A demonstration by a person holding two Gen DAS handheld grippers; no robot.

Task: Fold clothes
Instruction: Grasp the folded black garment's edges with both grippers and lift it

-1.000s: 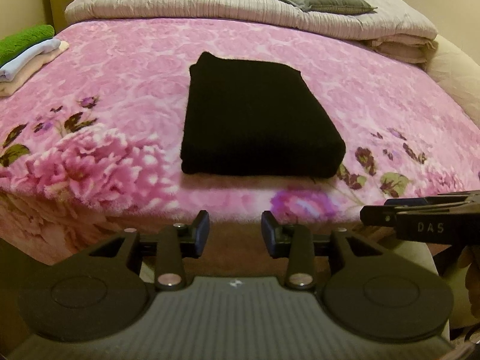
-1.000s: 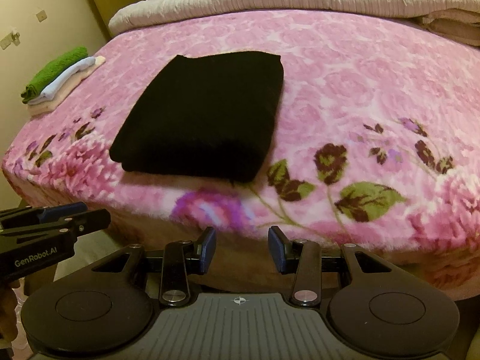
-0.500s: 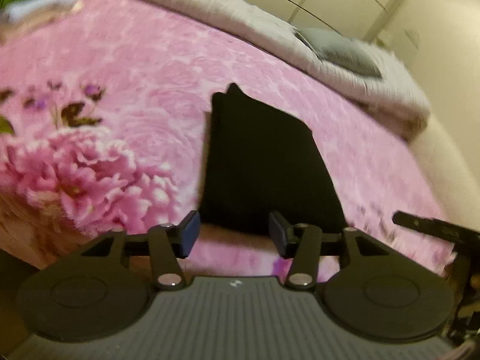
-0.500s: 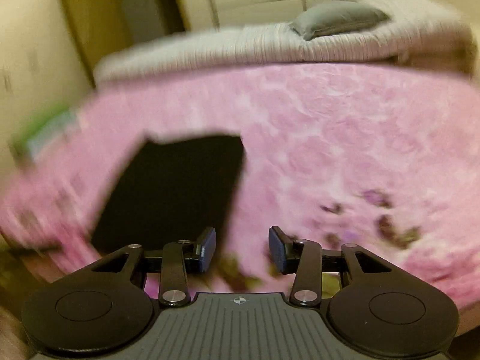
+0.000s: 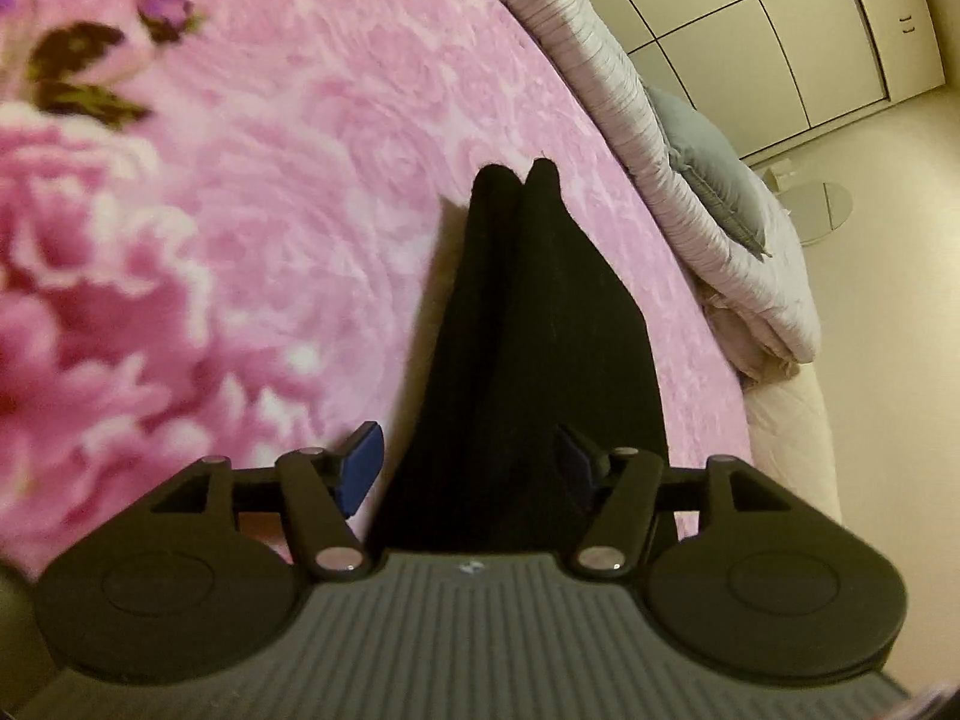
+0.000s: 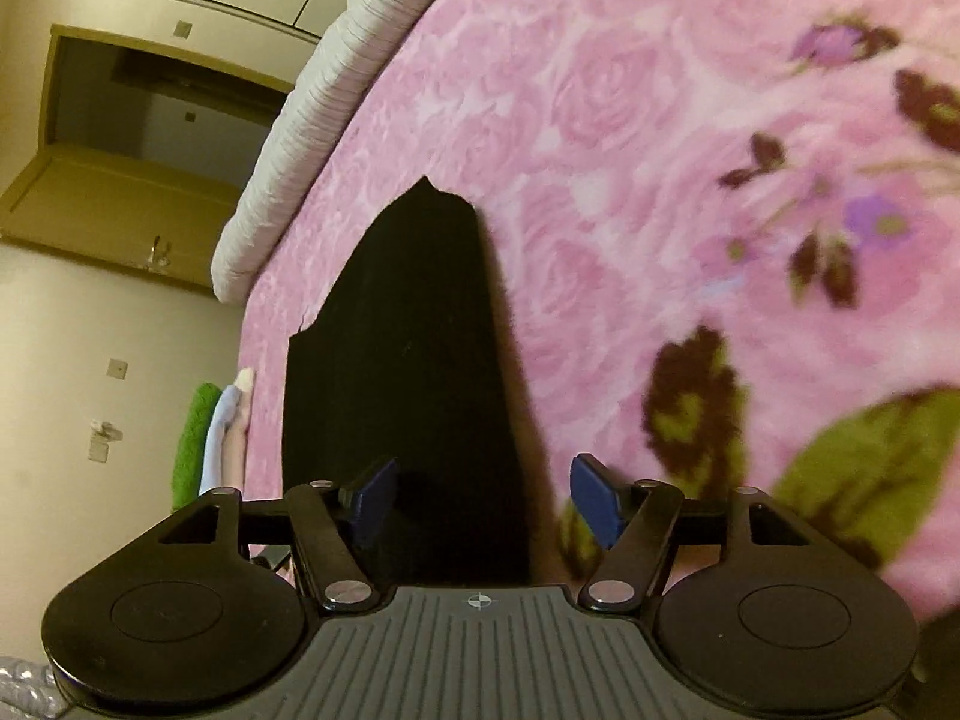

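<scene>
Two grippers, both tilted hard onto their sides, both with jaws spread wide and clamped on nothing. Left gripper [image 5: 465,468] straddling the near edge of the black folded garment [image 5: 540,330], blue pad at 9 o'clock over the blanket, the other pad at 3 o'clock dark against the cloth. Right gripper [image 6: 486,501] likewise at the near edge, left pad over the black cloth, right pad at 3 o'clock clear of it. Contact with the fabric: cannot tell in either view.

Beyond the pads, the garment lying as a compact block on the pink floral blanket [image 6: 630,120], stretching toward 12 o'clock, two rounded layers visible at its far end from the left wrist. Already folded, so fitting either a further fold or a lift-away to a pile.

Handling, as a judgement: soft, thick knit, light, non-slip, prone to sagging and layers sliding apart. Best gripped at the near corners, through all layers at once.

Farther out, at 9 o'clock, stacked towels [image 6: 207,438]; at 12 o'clock, a rolled quilt [image 5: 690,198].
</scene>
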